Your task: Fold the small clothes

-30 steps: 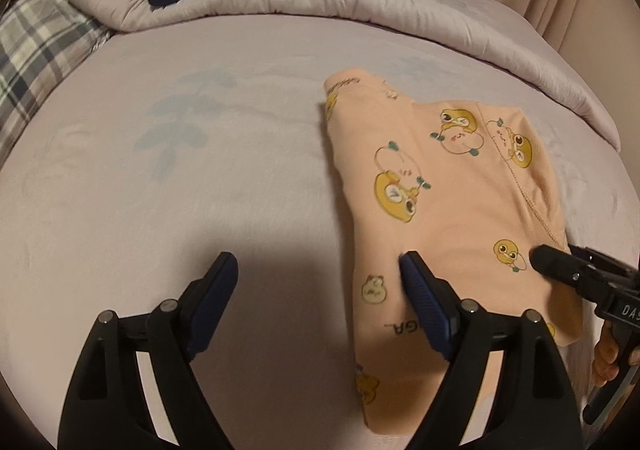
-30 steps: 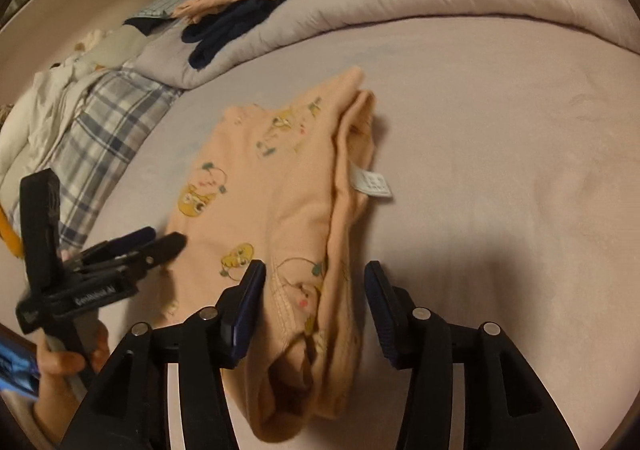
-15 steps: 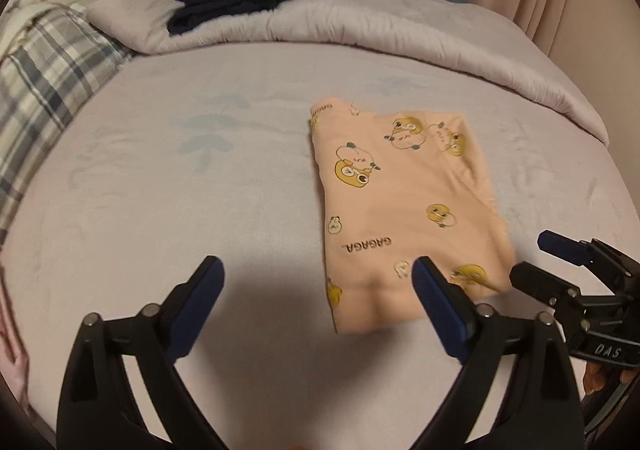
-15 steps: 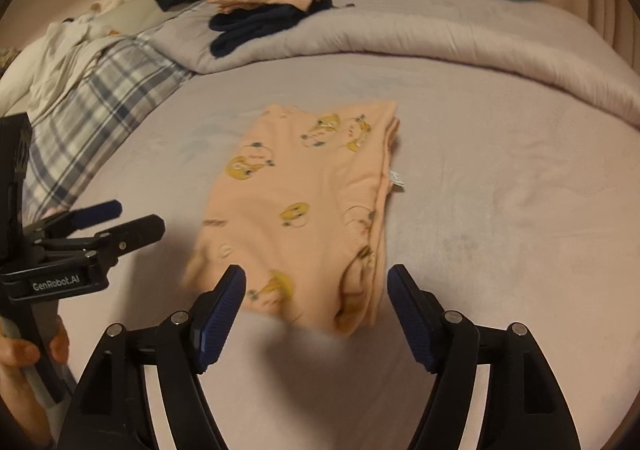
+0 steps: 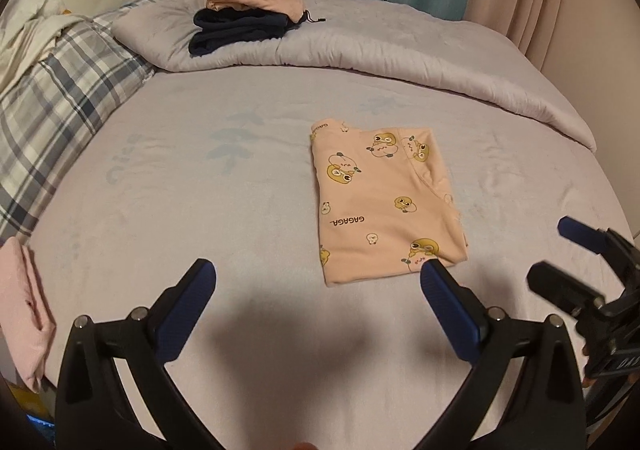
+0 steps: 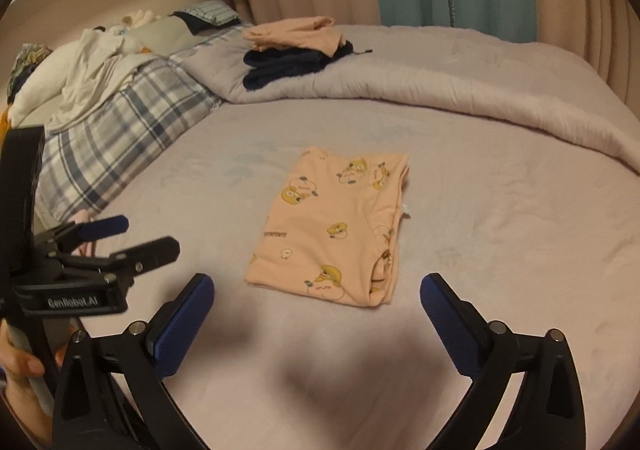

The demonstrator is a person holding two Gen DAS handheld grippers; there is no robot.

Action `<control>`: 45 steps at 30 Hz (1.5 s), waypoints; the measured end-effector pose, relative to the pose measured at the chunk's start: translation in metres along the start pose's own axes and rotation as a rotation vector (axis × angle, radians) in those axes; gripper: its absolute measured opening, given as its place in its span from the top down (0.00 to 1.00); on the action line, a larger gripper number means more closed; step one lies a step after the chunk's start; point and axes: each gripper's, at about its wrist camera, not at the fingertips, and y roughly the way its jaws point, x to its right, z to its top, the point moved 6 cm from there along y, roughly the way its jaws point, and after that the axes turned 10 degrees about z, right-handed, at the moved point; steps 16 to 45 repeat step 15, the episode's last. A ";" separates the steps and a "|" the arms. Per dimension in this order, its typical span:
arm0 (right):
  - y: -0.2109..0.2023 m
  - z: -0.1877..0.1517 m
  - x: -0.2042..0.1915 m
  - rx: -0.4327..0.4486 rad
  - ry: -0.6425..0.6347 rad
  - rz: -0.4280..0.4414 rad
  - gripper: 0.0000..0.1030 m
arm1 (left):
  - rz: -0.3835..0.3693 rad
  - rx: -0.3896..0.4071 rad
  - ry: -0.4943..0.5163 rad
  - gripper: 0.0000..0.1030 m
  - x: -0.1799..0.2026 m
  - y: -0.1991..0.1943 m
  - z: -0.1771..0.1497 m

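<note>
While the peach printed garment [image 5: 384,205] lies flat on the lilac bed sheet [image 5: 200,209], folded into a neat oblong, treat this fold as finished and judge the step in hand as a clean release and pull-away. Keep both tools off the cloth: left gripper [image 5: 318,304] hovering on the near side of the garment, jaws spreading to their widest with nothing between them, its right pad only overlapping the garment's near corner in view; right gripper [image 6: 316,314] likewise on the near side, jaws opening wide and empty.

Lift straight away from the garment, not across it, so no pad snags the loose layered edge on its right side, where a small white label [image 6: 406,209] pokes out. Check that edge before leaving: layers look slightly uneven there, so a light press or tuck may be worth it if a tidy stack matters. Avoid dragging the sheet, since a tug would shift the fold.

For stacking, look beyond the garment to the rolled quilt [image 5: 360,45], where a peach piece and a dark navy piece [image 5: 240,29] already sit piled. Left of the garment, at the bed's edge, note a pale pink cloth [image 5: 24,314], possibly the next item. Slide the pads under the garment's near short edge and carry it level, both sides supported.
</note>
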 end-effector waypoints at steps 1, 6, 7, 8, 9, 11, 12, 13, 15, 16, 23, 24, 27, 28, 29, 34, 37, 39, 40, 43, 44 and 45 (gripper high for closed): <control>-0.002 0.001 -0.002 0.008 0.001 -0.001 0.01 | 0.004 0.006 -0.003 0.01 -0.001 -0.004 -0.002; -0.007 0.000 -0.008 0.021 -0.006 -0.022 0.01 | 0.013 0.020 -0.023 0.01 -0.007 -0.016 -0.005; -0.007 0.000 -0.010 0.020 -0.007 -0.019 0.01 | 0.014 0.023 -0.029 0.01 -0.008 -0.018 -0.006; -0.007 0.000 -0.011 0.021 -0.007 -0.018 0.01 | 0.015 0.028 -0.034 0.01 -0.010 -0.019 -0.006; -0.008 -0.001 -0.013 0.024 -0.008 -0.019 0.01 | 0.018 0.031 -0.041 0.01 -0.011 -0.021 -0.005; -0.009 0.000 -0.013 0.027 -0.006 -0.016 0.01 | 0.022 0.037 -0.047 0.01 -0.013 -0.023 -0.004; -0.010 0.000 -0.014 0.029 -0.005 -0.013 0.01 | 0.025 0.037 -0.046 0.01 -0.014 -0.024 -0.004; -0.011 0.000 -0.015 0.030 -0.005 -0.012 0.01 | 0.027 0.036 -0.046 0.01 -0.014 -0.024 -0.005; -0.012 0.000 -0.017 0.034 -0.008 -0.013 0.01 | 0.025 0.034 -0.046 0.01 -0.013 -0.025 -0.006; -0.012 0.000 -0.017 0.034 -0.008 -0.013 0.01 | 0.025 0.034 -0.046 0.01 -0.013 -0.025 -0.006; -0.012 0.000 -0.017 0.034 -0.008 -0.013 0.01 | 0.025 0.034 -0.046 0.01 -0.013 -0.025 -0.006; -0.012 0.000 -0.017 0.034 -0.008 -0.013 0.01 | 0.025 0.034 -0.046 0.01 -0.013 -0.025 -0.006; -0.012 0.000 -0.017 0.034 -0.008 -0.013 0.01 | 0.025 0.034 -0.046 0.01 -0.013 -0.025 -0.006; -0.012 0.000 -0.017 0.034 -0.008 -0.013 0.01 | 0.025 0.034 -0.046 0.01 -0.013 -0.025 -0.006; -0.012 0.000 -0.017 0.034 -0.008 -0.013 0.01 | 0.025 0.034 -0.046 0.01 -0.013 -0.025 -0.006; -0.012 0.000 -0.017 0.034 -0.008 -0.013 0.01 | 0.025 0.034 -0.046 0.01 -0.013 -0.025 -0.006; -0.012 0.000 -0.017 0.034 -0.008 -0.013 0.01 | 0.025 0.034 -0.046 0.01 -0.013 -0.025 -0.006; -0.012 0.000 -0.017 0.034 -0.008 -0.013 0.01 | 0.025 0.034 -0.046 0.01 -0.013 -0.025 -0.006; -0.012 0.000 -0.017 0.034 -0.008 -0.013 0.01 | 0.025 0.034 -0.046 0.01 -0.013 -0.025 -0.006; -0.012 0.000 -0.017 0.034 -0.008 -0.013 0.01 | 0.025 0.034 -0.046 0.01 -0.013 -0.025 -0.006; -0.012 0.000 -0.017 0.034 -0.008 -0.013 0.01 | 0.025 0.034 -0.046 0.01 -0.013 -0.025 -0.006; -0.012 0.000 -0.017 0.034 -0.008 -0.013 0.01 | 0.025 0.034 -0.046 0.01 -0.013 -0.025 -0.006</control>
